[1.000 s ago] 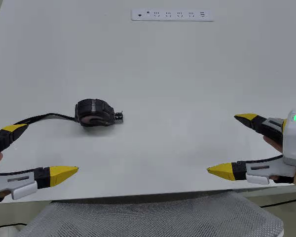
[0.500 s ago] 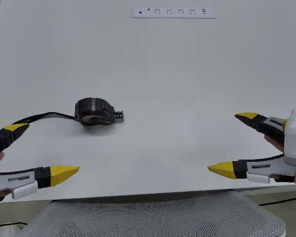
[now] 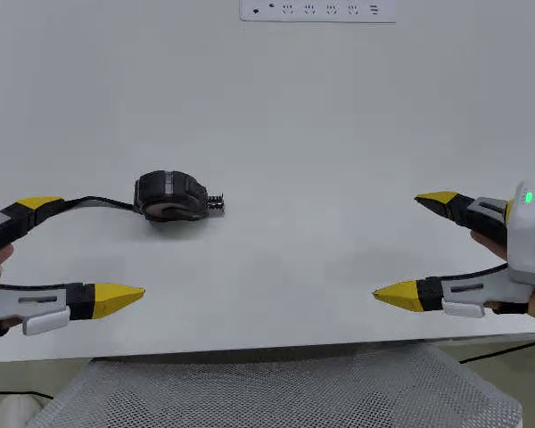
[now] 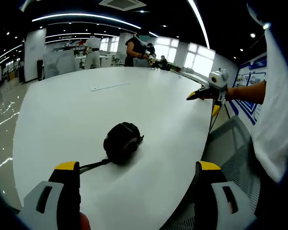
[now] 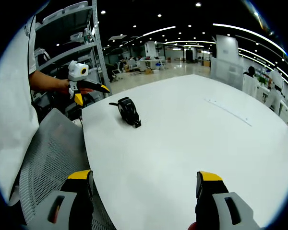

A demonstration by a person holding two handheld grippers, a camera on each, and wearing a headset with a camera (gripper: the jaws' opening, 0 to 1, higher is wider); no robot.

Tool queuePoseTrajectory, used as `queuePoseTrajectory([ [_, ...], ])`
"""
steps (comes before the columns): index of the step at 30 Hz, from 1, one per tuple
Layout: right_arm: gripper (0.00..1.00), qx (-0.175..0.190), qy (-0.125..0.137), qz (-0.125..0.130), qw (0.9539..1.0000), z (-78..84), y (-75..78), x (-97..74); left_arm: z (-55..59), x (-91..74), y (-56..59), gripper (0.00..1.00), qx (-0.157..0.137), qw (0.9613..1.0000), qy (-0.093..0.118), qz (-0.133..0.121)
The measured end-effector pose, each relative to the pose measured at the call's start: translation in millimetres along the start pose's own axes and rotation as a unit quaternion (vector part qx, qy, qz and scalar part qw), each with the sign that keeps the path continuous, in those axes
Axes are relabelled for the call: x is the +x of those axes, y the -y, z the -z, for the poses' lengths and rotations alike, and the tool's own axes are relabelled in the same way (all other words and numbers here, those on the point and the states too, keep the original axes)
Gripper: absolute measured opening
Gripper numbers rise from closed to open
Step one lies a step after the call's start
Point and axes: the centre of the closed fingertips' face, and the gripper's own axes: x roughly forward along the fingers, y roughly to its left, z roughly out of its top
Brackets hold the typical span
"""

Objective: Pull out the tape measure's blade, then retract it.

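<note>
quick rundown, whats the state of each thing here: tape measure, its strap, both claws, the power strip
black tape measure: lying on the white table, blade fully in, held by neither claw
black strap: slack on the table, trailing left from the case
left claw: open, empty
right claw: open, empty
white power strip: flat on the table, no plugs seen in it

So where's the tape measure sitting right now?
In the head view the tape measure lies on the white table, left of centre, just beyond the open left gripper and well away from the right gripper.
</note>
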Motion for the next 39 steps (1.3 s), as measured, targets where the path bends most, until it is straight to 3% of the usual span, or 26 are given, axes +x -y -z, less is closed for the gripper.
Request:
queuePoseTrajectory([
  [9,0.9,-0.029,-0.016,-0.018,0.9993,-2.1,8.8,11.1,-4.6,19.9,-8.7,0.94,0.055,0.9974,-0.032,0.034],
  [14,0.89,-0.045,-0.026,-0.03,0.9982,-3.5,9.9,18.0,-7.2,31.0,-11.7,0.93,0.082,0.9942,-0.049,0.05],
  [17,0.89,-0.053,-0.032,-0.037,0.9974,-3.6,10.4,23.6,-4.3,37.6,-15.1,0.91,0.107,0.9901,-0.067,0.061],
  [21,0.89,-0.066,-0.038,-0.047,0.996,-5.9,9.7,30.5,-5.1,43.8,-17.8,0.9,0.111,0.9887,-0.073,0.068],
  [27,0.88,-0.088,-0.046,-0.063,0.9931,-11.0,8.5,43.6,0.4,54.1,-20.3,0.89,0.131,0.9834,-0.098,0.08],
  [39,0.87,-0.105,-0.044,-0.086,0.9898,-24.6,7.6,64.5,13.3,70.1,-33.3,0.76,0.145,0.9762,-0.14,0.079],
])
